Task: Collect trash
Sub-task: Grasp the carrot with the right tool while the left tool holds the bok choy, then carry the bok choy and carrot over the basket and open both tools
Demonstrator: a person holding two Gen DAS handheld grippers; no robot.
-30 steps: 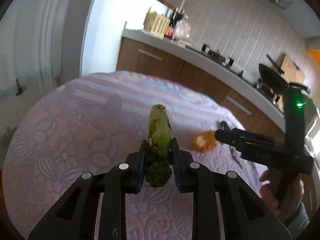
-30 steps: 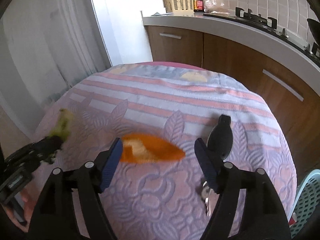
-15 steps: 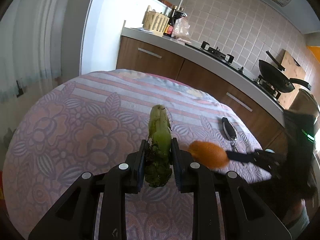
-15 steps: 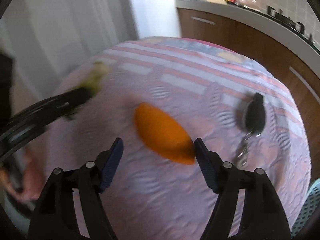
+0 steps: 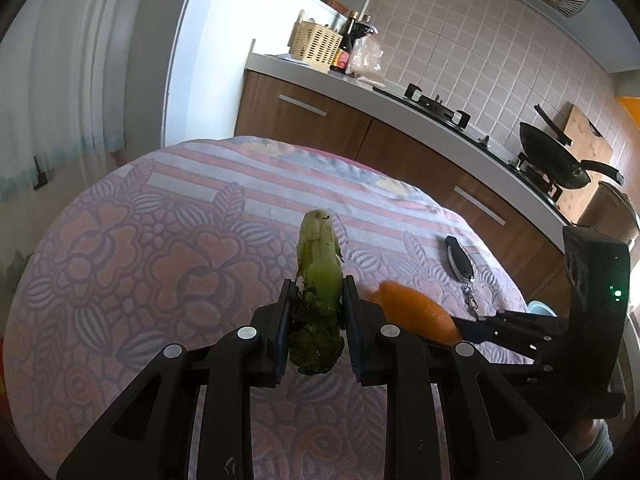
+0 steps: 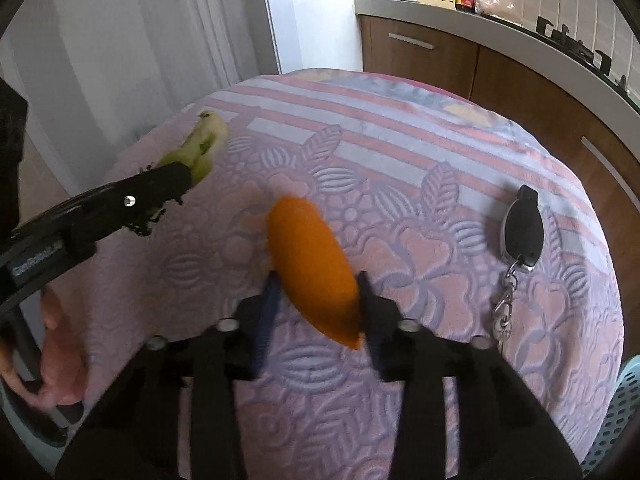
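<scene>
The likeliest slip now is the orange peel (image 6: 316,276) sliding out of the right gripper (image 6: 318,304), whose jaws have just been closing with the peel between them: its curved, waxy skin is caught only near its lower tip, so the long upper part sticks out past the fingers and could twist the piece free once it is lifted, dropping it back onto the flowered tablecloth (image 6: 420,168). A second risk is the car key fob (image 6: 522,226) with its metal clip; it is no trash, and a careless sweep could drag it along. Taking the fob as landmark, the peel lies well to its left on the cloth, between the right gripper's fingers, which look clamped on it, though blur hides how firmly. Further left of the fob, the left gripper (image 5: 316,316) is closed on a wilted green vegetable stalk (image 5: 320,280), its pale end standing up beyond the pads, held above the cloth. A pale perforated bin (image 6: 612,408) shows below and right of the fob, at the table's edge.
</scene>
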